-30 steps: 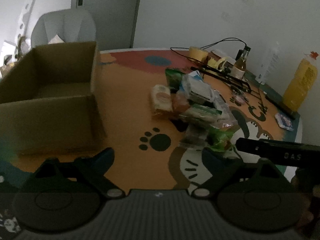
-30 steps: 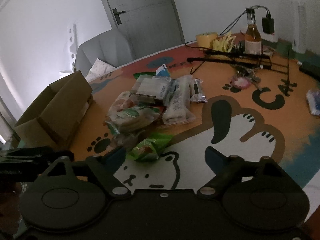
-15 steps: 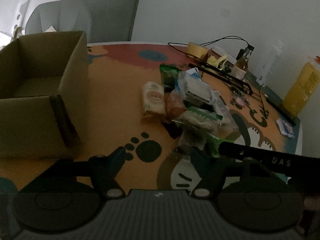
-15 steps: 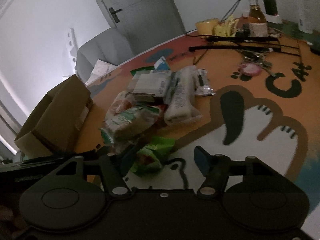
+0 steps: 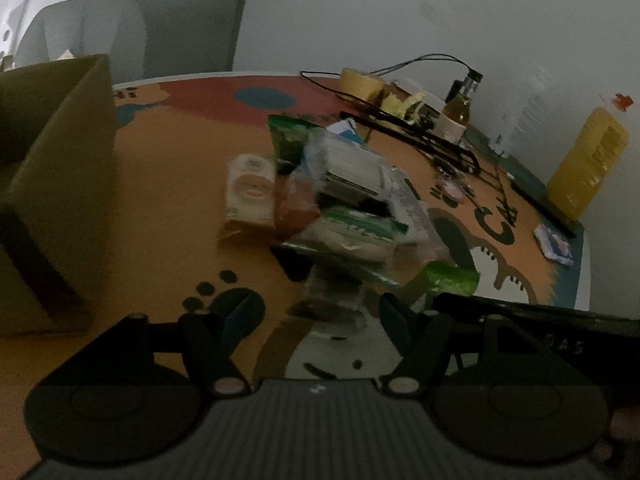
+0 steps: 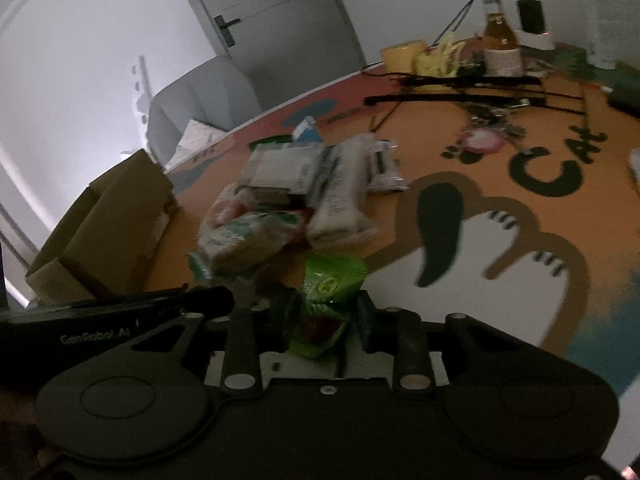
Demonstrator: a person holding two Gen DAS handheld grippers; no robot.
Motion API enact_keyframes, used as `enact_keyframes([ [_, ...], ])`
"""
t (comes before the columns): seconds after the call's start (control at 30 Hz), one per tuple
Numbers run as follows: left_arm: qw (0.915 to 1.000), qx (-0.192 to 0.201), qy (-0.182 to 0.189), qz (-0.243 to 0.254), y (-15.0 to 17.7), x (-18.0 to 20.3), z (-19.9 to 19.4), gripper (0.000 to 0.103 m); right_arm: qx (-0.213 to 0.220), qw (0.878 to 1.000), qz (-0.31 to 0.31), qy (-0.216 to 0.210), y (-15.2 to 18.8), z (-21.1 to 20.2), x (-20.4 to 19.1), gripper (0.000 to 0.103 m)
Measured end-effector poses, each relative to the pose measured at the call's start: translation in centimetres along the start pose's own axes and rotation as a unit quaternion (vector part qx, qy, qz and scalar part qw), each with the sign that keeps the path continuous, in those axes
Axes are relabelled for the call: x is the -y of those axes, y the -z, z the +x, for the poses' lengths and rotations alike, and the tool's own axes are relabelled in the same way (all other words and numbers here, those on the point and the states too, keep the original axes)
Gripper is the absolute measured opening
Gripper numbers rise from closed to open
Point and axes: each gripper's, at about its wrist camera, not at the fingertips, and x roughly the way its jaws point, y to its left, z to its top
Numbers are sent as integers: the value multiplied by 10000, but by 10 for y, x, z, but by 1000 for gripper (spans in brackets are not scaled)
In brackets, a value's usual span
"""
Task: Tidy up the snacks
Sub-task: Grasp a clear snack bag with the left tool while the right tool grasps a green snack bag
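Note:
A pile of snack packets point(image 5: 344, 208) lies mid-table on the cat-print mat; it also shows in the right wrist view point(image 6: 296, 200). My right gripper point(image 6: 324, 312) is shut on a bright green snack packet point(image 6: 328, 296) at the pile's near edge; the packet also shows in the left wrist view point(image 5: 452, 280). My left gripper point(image 5: 316, 316) is open and empty, just short of a clear-wrapped packet point(image 5: 336, 300). An open cardboard box point(image 5: 52, 184) stands at the left, also in the right wrist view point(image 6: 104, 220).
At the table's far side are a tape roll point(image 5: 360, 82), a brown bottle point(image 6: 500, 40), black cables point(image 6: 460, 92) and a yellow bottle point(image 5: 588, 168). A small blue packet point(image 5: 554, 242) lies at the right edge. A grey chair point(image 6: 200, 96) stands behind the table.
My right gripper moved forward to the green packet and closed on it. My left gripper moved right and forward toward the pile; the box slid to the left of its view.

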Motion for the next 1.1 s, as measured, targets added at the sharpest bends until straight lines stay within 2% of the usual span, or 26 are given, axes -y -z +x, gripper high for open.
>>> enact_keyframes([
  [0.13,10000,-19,40,67,1,6,7,70,34,9999,72,140,1,-6,9,27],
  [0.23,9999,21,-1,121,1,9,10,70,17,9998,123,180,0,-8,13,29],
  [0.27,9999,38,-25,154,1,10,12,70,4,9997,155,174,0,-8,14,34],
  [0.33,9998,70,-56,192,1,11,13,69,21,9997,160,192,1,-9,13,36],
  [0.4,9997,100,-85,224,1,11,13,68,6,9998,147,168,0,-7,11,49],
  [0.5,9994,110,-181,277,1,10,13,55,52,9998,82,190,0,-4,5,67],
  [0.57,9996,91,-182,180,0,7,12,40,80,9996,-11,270,0,1,2,67],
  [0.63,9998,61,-163,99,-1,4,11,37,115,9993,-126,342,1,4,-2,69],
  [0.67,9998,46,-165,85,-1,4,10,35,134,9990,-179,387,2,5,-4,67],
  [0.73,9998,41,-169,109,0,5,7,33,162,9984,-298,447,3,7,-8,52],
  [0.77,9998,34,-171,114,0,6,5,33,159,9979,-392,490,4,7,-9,36],
  [0.8,9998,28,-160,107,1,6,3,32,142,9971,-496,552,5,7,-11,29],
  [0.9,9998,77,-130,111,2,6,-4,32,98,9982,-446,380,5,3,-9,27],
  [1.1,9998,169,-79,83,4,5,-25,28,333,9982,-459,207,6,-8,-20,27],
])
